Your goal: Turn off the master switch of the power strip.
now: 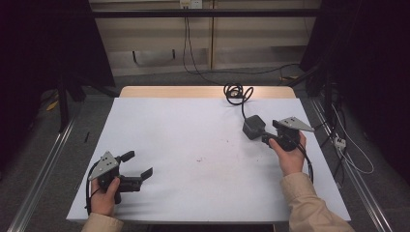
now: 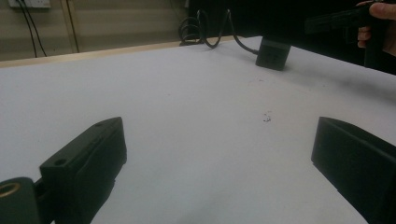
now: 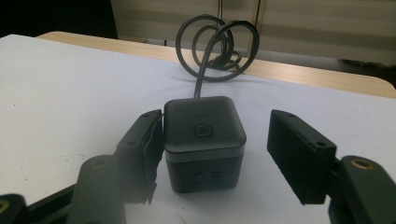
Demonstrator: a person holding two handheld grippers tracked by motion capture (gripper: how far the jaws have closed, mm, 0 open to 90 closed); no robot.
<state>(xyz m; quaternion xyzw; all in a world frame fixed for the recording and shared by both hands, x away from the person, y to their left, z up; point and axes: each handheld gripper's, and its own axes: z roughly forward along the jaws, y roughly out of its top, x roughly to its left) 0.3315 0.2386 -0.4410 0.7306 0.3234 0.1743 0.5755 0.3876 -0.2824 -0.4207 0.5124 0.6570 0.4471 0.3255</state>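
A dark grey cube power socket point(image 3: 204, 140) with a button on top stands on the white table point(image 1: 193, 130) at the right. Its black cable runs back to a coil point(image 1: 235, 93) at the far edge. My right gripper point(image 3: 215, 123) is low on the table with a jaw on each side of the cube. One jaw lies against the cube's side, and a clear gap separates the other from it. The cube point(image 1: 253, 126) sits just left of that hand. My left gripper point(image 1: 139, 163) rests near the front left corner, jaws wide apart with nothing between them point(image 2: 217, 135).
A bare wooden strip point(image 1: 203, 92) runs along the table's far edge under the coil. A small dark smudge point(image 1: 198, 159) marks the middle of the white top. Metal rails run along the floor on both sides, and loose cables lie on the floor at the right.
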